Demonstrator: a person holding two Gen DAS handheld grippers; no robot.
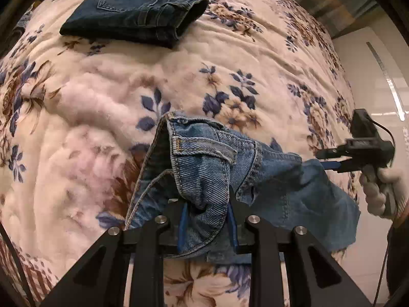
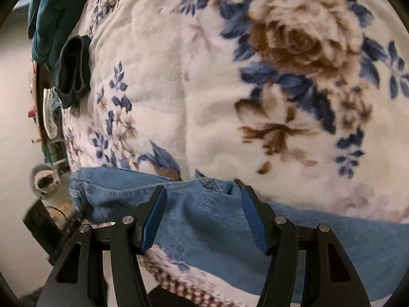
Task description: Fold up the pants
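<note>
Covering the bed, the blanket [image 1: 107,117] carries folded dark jeans [image 1: 138,12] far off; the pants [image 1: 204,168] lie near, waistband clamped in my left gripper [image 1: 207,220], right gripper [image 2: 203,215] apparently agape over them.

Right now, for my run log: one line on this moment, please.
left gripper: shut on jeans waistband | right gripper: open over leg | dark jeans: folded on blanket
</note>
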